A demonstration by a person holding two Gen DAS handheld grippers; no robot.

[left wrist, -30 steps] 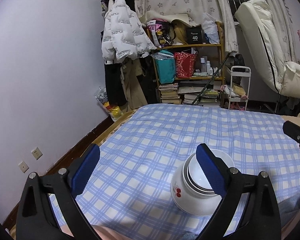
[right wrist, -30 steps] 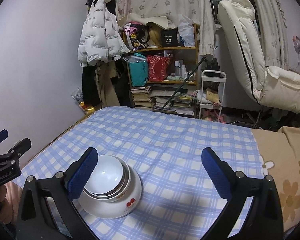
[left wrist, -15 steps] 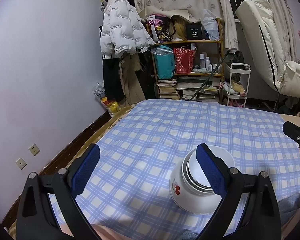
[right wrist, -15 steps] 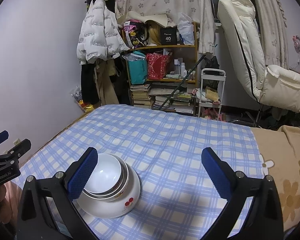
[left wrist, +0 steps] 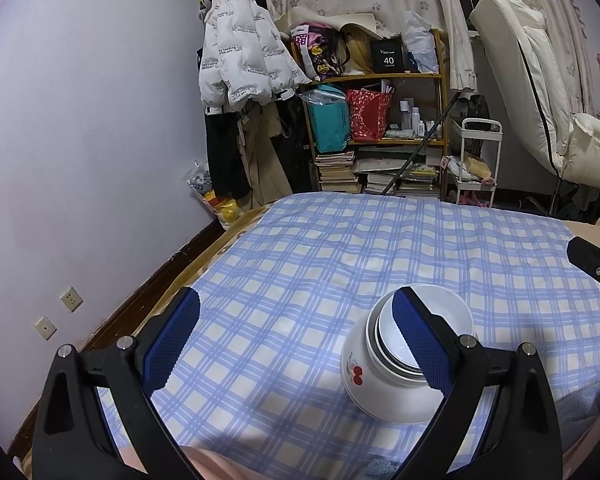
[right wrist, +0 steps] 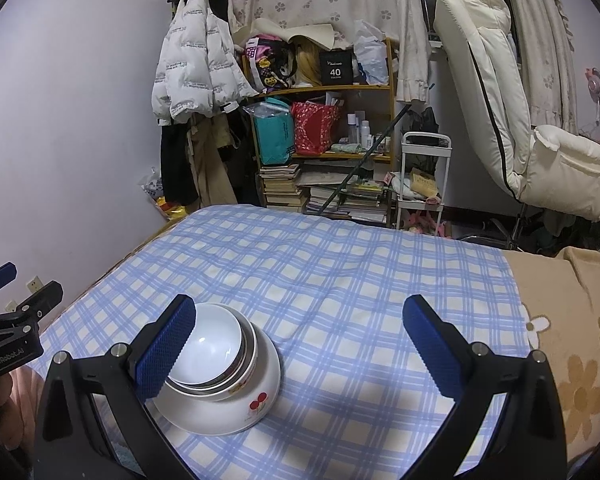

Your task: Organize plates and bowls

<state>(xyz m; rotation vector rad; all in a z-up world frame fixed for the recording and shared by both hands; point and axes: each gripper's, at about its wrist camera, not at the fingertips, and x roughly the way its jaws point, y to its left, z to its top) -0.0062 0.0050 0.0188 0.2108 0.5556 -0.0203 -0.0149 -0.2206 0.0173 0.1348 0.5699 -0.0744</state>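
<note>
A stack of nested bowls [left wrist: 396,384] [right wrist: 228,384] sits on the blue checked cloth [left wrist: 308,280] [right wrist: 340,280]; the outer white bowl bears a red cherry motif, with a metal-rimmed bowl and a small white bowl inside it. My left gripper [left wrist: 296,332] is open, and its right finger overlaps the stack in the left wrist view. My right gripper [right wrist: 300,340] is open too, its left finger in front of the stack's left side. Neither gripper holds anything. Each gripper shows at the edge of the other's view.
A cluttered shelf [right wrist: 324,128] with books and bags stands beyond the far end of the cloth, beside a hanging white jacket [left wrist: 240,56]. A white recliner [right wrist: 520,120] is at the right. A brown flowered blanket [right wrist: 572,344] borders the cloth on the right. A hand [right wrist: 8,412] holds the left gripper.
Both cameras have tilted slightly, so the room sits lower in view. The bowls have not moved and both grippers stay open.
</note>
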